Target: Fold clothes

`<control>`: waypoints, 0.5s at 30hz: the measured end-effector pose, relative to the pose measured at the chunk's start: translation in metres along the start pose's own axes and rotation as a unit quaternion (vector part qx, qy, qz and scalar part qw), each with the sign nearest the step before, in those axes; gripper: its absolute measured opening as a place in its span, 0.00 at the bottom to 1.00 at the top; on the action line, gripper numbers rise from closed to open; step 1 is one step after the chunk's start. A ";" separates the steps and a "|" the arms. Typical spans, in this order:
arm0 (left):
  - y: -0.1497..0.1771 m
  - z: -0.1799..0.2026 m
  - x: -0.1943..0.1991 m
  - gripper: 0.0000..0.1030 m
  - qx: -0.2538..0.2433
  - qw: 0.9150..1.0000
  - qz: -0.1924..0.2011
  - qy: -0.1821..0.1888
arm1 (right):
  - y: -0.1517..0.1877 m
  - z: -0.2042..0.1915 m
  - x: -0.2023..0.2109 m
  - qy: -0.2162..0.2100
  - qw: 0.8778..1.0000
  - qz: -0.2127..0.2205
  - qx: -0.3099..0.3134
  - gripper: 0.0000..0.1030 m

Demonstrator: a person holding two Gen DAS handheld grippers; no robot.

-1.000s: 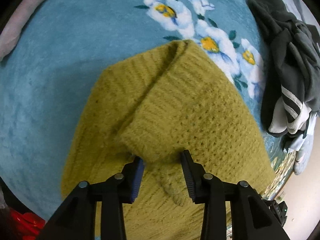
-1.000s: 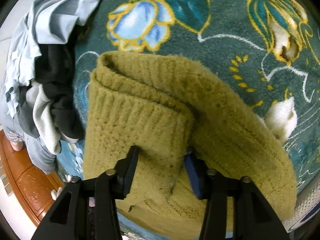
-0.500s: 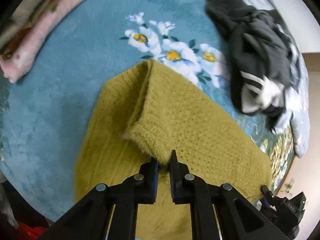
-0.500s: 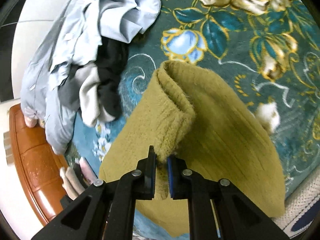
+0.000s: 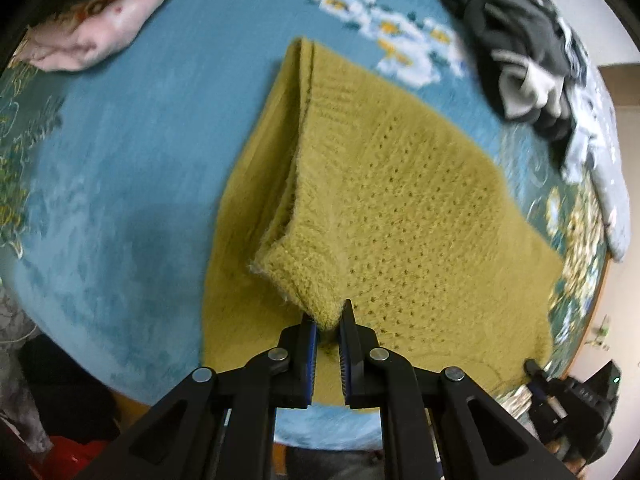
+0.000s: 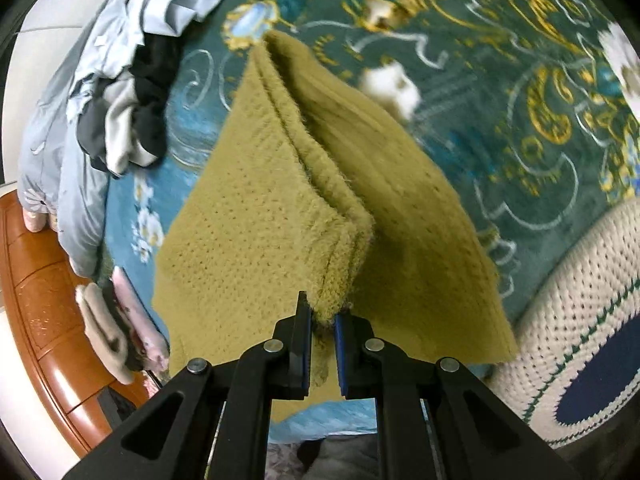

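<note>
Olive knit sweater (image 5: 392, 208) lifted at two near corners above the blue floral carpet (image 5: 132, 152), the far end drooping down to the pile. Left gripper (image 5: 329, 322) pinched tight on one folded corner — fuzzy hem bunched between the blue pads. Right gripper (image 6: 322, 318) clamped likewise on the other corner, several stacked knit layers squeezed between the narrow jaws. From each corner, a doubled edge running away toward the far fold, layers slightly parted along the way.

Open carpet broad to the left of the sweater in the left wrist view, bounded far off by a pink folded cloth (image 5: 92, 36). Less room on the other side: a dark and grey heap of clothes (image 5: 520, 52) near the sweater's far edge, apart from it. In the right wrist view, patterned green carpet free beyond the sweater, a cream crocheted mat (image 6: 580, 320) just beside its lower hem — touching or not, unclear. Brown wooden edge (image 6: 44, 312) beyond the carpet rim.
</note>
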State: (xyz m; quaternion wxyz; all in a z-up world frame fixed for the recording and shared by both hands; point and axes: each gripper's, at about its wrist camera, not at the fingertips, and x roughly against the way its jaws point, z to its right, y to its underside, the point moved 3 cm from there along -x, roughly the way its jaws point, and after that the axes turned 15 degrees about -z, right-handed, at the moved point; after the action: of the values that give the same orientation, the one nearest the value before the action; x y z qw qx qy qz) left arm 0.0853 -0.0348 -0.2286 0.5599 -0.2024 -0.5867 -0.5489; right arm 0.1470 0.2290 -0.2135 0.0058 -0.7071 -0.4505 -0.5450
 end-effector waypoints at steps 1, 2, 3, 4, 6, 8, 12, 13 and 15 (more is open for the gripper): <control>0.004 -0.002 -0.004 0.10 -0.001 1.000 -0.003 -0.003 | 0.002 0.003 -0.002 0.003 1.000 -0.002 -0.001 0.10; 0.007 -0.005 -0.007 0.10 -0.003 1.000 -0.005 -0.005 | 0.004 0.006 -0.005 0.006 1.000 -0.004 -0.003 0.10; 0.010 -0.007 -0.010 0.10 -0.004 1.000 -0.007 -0.008 | 0.006 0.009 -0.007 0.008 1.000 -0.006 -0.004 0.10; 0.012 -0.008 -0.012 0.10 -0.003 1.000 -0.008 -0.009 | 0.008 0.012 -0.009 0.010 1.000 -0.008 -0.005 0.10; 0.015 -0.011 -0.015 0.10 -0.002 1.000 -0.010 -0.010 | 0.013 0.017 -0.014 0.011 1.000 -0.012 -0.006 0.10; 0.018 -0.014 -0.018 0.10 -0.001 1.000 -0.015 -0.012 | 0.017 0.022 -0.018 0.015 1.000 -0.016 -0.010 0.10; 0.029 -0.024 -0.027 0.10 0.003 1.000 -0.027 -0.011 | 0.023 0.035 -0.025 0.026 0.999 -0.023 -0.025 0.10; 0.031 -0.028 -0.030 0.10 0.006 0.999 -0.031 -0.011 | 0.024 0.036 -0.026 0.029 0.999 -0.025 -0.027 0.10; 0.034 -0.033 -0.033 0.10 0.011 0.999 -0.038 -0.009 | 0.026 0.039 -0.025 0.034 0.999 -0.023 -0.029 0.10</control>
State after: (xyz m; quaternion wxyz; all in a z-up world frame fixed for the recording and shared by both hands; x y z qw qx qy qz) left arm 0.1382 -0.0400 -0.2512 0.5361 -0.1788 -0.6046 -0.5614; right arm 0.1939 0.2172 -0.2358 -0.0119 -0.6778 -0.4499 -0.5814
